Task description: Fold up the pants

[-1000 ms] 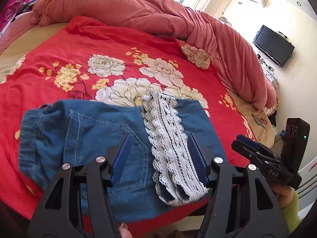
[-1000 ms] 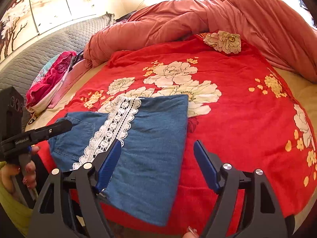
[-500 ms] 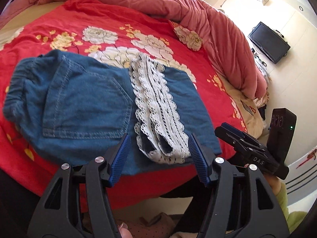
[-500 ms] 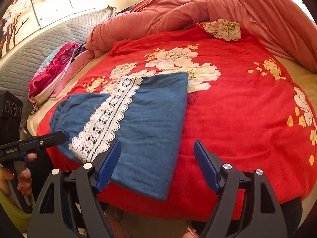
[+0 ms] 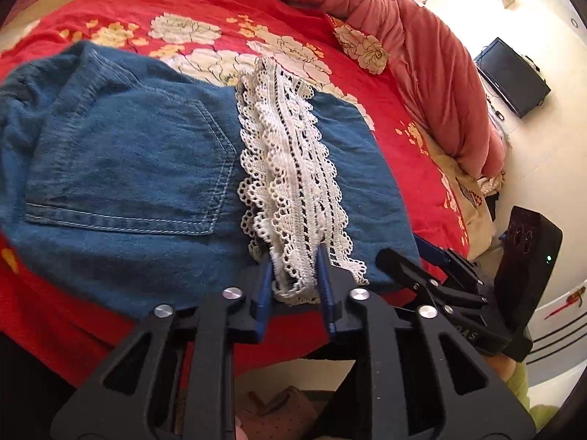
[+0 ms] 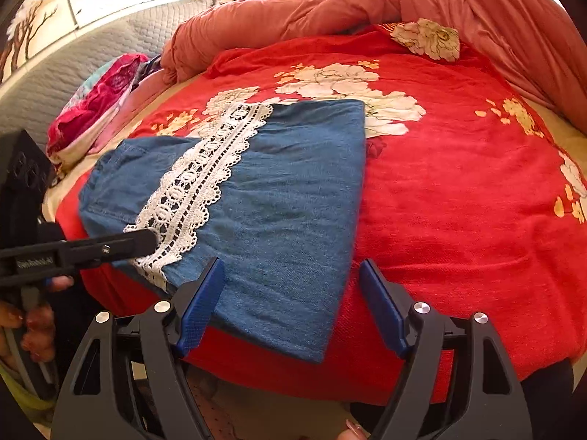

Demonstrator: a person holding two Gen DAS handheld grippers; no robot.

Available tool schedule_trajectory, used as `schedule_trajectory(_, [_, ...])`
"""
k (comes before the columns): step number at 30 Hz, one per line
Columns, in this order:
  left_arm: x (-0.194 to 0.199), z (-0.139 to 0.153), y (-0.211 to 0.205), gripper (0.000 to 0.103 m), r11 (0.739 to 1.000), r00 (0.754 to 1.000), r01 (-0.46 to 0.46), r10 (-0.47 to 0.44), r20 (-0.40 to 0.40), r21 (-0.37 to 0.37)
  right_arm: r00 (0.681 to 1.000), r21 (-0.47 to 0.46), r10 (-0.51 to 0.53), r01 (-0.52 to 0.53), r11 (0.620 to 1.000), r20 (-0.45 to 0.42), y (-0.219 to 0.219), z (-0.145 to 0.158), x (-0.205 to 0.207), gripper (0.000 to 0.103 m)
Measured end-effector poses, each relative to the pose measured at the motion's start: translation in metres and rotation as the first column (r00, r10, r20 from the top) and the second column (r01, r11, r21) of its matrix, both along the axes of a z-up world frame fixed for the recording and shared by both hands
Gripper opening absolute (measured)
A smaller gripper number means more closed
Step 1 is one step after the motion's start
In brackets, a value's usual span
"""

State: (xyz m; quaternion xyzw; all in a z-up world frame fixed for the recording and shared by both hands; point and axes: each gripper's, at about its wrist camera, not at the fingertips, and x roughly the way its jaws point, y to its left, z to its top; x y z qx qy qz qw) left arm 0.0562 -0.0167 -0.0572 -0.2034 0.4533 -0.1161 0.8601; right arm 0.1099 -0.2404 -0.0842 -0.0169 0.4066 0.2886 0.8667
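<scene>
The blue denim pants (image 5: 139,168) lie folded on the red flowered bedspread (image 6: 458,183), close to the near edge of the bed. A band of white lace trim (image 5: 293,183) runs across the top of the fabric, from the far side to the near edge, where its end hangs a little over the border.

The left gripper (image 5: 295,275) points down at this near end of the lace. Its jaws are closing, with only a narrow gap between the blue pads, and the end of the lace sits between them and looks pinched there. In the right wrist view this same gripper comes in from the left side and its tip lies on the lace.

The right gripper (image 6: 291,304) has its jaws wide apart and it holds nothing. It hovers over the near corner of the pants, with the left pad above the denim and the right pad above the bare bedspread.

A pink quilt (image 6: 367,0) is bunched up at the far side of the bed
</scene>
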Motion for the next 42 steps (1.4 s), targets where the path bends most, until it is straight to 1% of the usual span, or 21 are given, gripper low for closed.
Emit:
schedule_trajectory(1, [-0.006,0.007,-0.001,0.013,0.999,1.0,0.017,-0.018,0.023,0.046,1.0,-0.001,0.009,-0.009,1.0,0.007,0.002,0.002,-0.002,0.075])
schedule_trajectory(3, [-0.008,0.008,0.0,0.017,0.996,1.0,0.006,-0.008,0.03,0.084,1.0,-0.008,0.019,-0.019,1.0,0.019,0.003,0.002,-0.003,0.075])
schedule_trajectory(5, [-0.004,-0.001,0.0,0.022,0.995,1.0,-0.001,0.001,-0.002,0.096,1.0,-0.021,0.012,-0.012,1.0,0.006,0.004,-0.002,0.0,0.075])
schedule_trajectory(7, [-0.002,-0.008,0.0,0.023,0.995,1.0,0.001,0.001,-0.016,0.099,1.0,-0.027,0.012,-0.012,1.0,0.005,0.003,-0.003,0.0,0.074])
schedule_trajectory(10, [-0.001,-0.008,-0.002,0.024,0.993,1.0,0.006,-0.005,-0.011,0.116,1.0,-0.038,0.0,0.001,0.999,0.016,0.0,0.0,-0.002,0.074])
schedule_trajectory(14, [-0.002,-0.006,-0.005,0.026,0.99,1.0,0.005,-0.005,0.001,0.143,0.999,-0.029,-0.025,0.026,0.999,0.04,-0.006,0.008,-0.004,0.074])
schedule_trajectory(19, [-0.006,0.001,-0.008,0.029,0.984,1.0,-0.002,-0.003,0.026,0.179,0.997,-0.021,-0.014,0.015,1.0,0.078,-0.005,0.019,-0.012,0.074])
schedule_trajectory(25, [-0.012,0.009,-0.008,0.032,0.98,0.999,-0.014,0.004,0.053,0.197,0.995,-0.054,0.046,-0.041,0.998,0.091,0.012,0.018,-0.018,0.074])
schedule_trajectory(28, [-0.016,0.013,-0.006,0.035,0.979,0.998,-0.022,0.009,0.064,0.203,0.996,-0.093,0.06,-0.054,0.994,0.063,0.022,0.009,-0.016,0.074])
schedule_trajectory(30, [-0.018,0.015,-0.004,0.035,0.977,0.998,-0.029,0.015,0.068,0.21,0.997,-0.129,0.057,-0.051,0.99,0.044,0.027,0.001,-0.015,0.074])
schedule_trajectory(32, [-0.019,0.016,-0.002,0.035,0.978,0.998,-0.031,0.018,0.068,0.204,0.998,-0.144,0.054,-0.048,0.988,0.039,0.03,-0.002,-0.013,0.075])
schedule_trajectory(35, [-0.023,0.018,0.001,0.036,0.979,0.997,-0.031,0.016,0.073,0.201,0.998,-0.145,0.05,-0.044,0.988,0.035,0.031,-0.003,-0.013,0.075])
schedule_trajectory(37, [-0.025,0.019,0.003,0.039,0.979,0.997,-0.037,0.022,0.076,0.201,0.998,-0.138,0.046,-0.041,0.99,0.031,0.03,-0.002,-0.012,0.075])
schedule_trajectory(42, [-0.028,0.022,0.008,0.042,0.978,0.996,-0.051,0.034,0.085,0.202,0.999,-0.093,0.017,-0.014,0.996,0.027,0.021,0.009,-0.012,0.077])
